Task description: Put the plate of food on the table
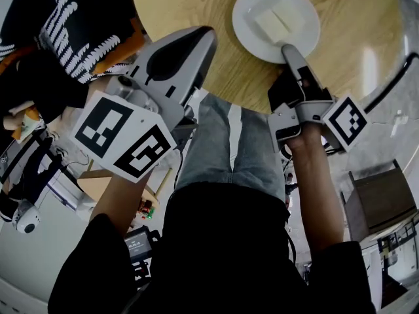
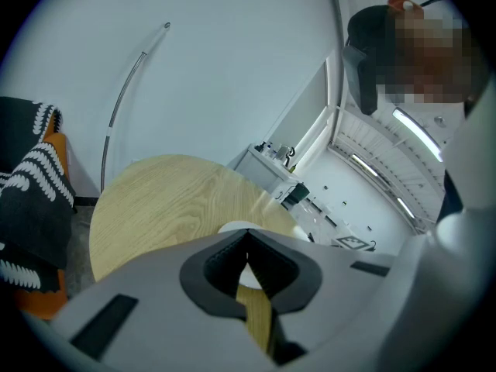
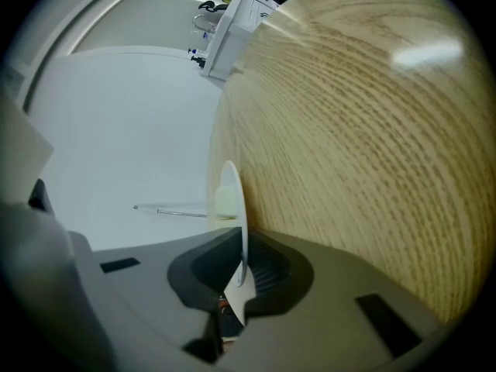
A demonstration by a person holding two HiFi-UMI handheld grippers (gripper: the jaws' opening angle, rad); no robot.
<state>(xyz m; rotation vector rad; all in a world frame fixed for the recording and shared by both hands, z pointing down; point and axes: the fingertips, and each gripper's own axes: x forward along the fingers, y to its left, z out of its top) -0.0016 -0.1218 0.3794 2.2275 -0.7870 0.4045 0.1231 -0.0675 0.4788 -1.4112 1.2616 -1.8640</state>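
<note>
A white plate (image 1: 302, 10) carrying a pale block of food (image 1: 271, 23) lies over the near part of the round wooden table (image 1: 190, 5). My right gripper (image 1: 289, 50) is shut on the plate's near rim. In the right gripper view the plate (image 3: 232, 208) is edge-on between the jaws, the food (image 3: 224, 200) on its left face and the tabletop (image 3: 356, 130) close on its right. Whether it rests on the wood I cannot tell. My left gripper (image 1: 208, 34) is held up near the table's edge, shut and empty; in the left gripper view its tips (image 2: 246, 242) meet.
A person in a black and white patterned garment (image 1: 78, 25) sits at the table's left side on an orange seat. A dark box (image 1: 380, 201) stands on the floor at the right, beside a black cable (image 1: 393, 84). My own legs (image 1: 229, 149) are below the table's edge.
</note>
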